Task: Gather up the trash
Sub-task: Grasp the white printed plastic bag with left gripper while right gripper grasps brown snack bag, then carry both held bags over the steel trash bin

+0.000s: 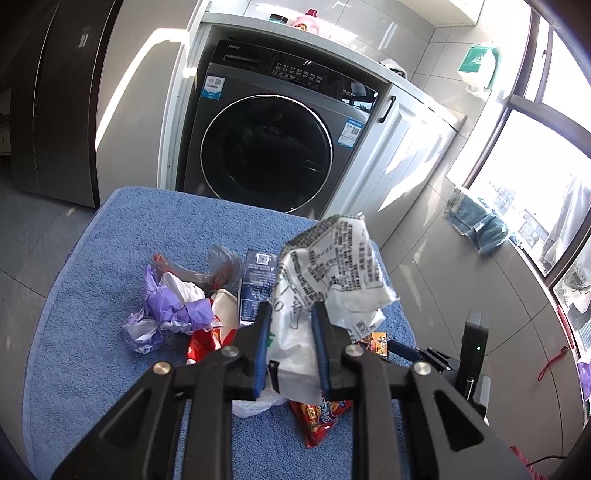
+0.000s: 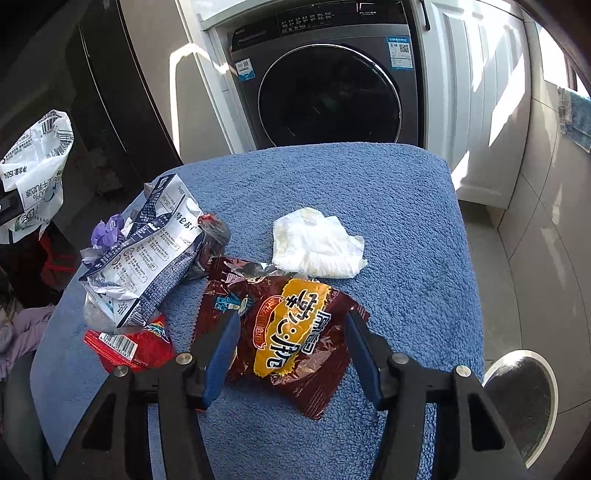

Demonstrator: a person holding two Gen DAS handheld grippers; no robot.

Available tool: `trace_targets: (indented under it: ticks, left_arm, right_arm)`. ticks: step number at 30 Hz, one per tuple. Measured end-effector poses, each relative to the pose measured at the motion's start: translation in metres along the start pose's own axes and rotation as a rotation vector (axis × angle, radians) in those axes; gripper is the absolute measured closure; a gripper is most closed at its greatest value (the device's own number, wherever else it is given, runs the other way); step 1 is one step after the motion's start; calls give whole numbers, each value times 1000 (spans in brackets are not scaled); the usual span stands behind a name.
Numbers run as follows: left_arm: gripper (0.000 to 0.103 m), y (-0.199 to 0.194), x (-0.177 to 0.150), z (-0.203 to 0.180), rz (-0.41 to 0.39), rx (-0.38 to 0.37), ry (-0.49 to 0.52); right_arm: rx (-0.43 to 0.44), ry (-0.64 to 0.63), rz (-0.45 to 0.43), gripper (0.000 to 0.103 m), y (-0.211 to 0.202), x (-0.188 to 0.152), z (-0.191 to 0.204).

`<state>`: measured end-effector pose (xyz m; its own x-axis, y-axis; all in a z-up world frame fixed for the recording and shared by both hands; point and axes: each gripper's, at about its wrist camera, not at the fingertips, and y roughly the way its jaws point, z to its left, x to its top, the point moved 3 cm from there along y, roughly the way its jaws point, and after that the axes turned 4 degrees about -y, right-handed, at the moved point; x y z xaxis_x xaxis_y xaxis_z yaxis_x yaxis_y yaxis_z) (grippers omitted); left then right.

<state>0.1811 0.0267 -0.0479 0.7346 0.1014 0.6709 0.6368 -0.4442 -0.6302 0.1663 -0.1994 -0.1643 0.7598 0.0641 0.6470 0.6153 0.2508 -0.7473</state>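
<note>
Two grippers are being shown: the left gripper (image 1: pixel 290 314) is clamped on a crumpled white printed wrapper (image 1: pixel 332 258), while the right gripper (image 2: pixel 291 325) is being held wide over a brown-and-yellow snack packet (image 2: pixel 284 332) on the blue towel (image 2: pixel 406 221).

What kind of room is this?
Probably a home laundry or utility room: a front-loading washing machine built in under a counter, a detergent bottle on top, and white cabinets beside it.

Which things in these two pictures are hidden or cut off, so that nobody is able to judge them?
- Left wrist view: the red snack packet lies mostly under the left tool and its white wrapper.
- Right wrist view: the bin is cut by the right tool; its contents are too dark.
</note>
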Motion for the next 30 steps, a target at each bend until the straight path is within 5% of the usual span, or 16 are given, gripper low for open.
trace_targets:
  ticks: [1,5,19,30]
  left_arm:
    - [82,-1,-1,1,0,3,1]
    - [82,-2,-7,1,4,12,11]
    - [82,-15,-28,-36,15,13,80]
    - [82,47,-64,-180,155,-137,313]
  right_arm:
    - [-16,-8,8,49,3,-2,2]
    - [-2,-26,-3,96,0,-6,8]
    - [30,-4,-180,100,-89,-12,4]
    - [-188,144,-261,100,-176,-58,-102]
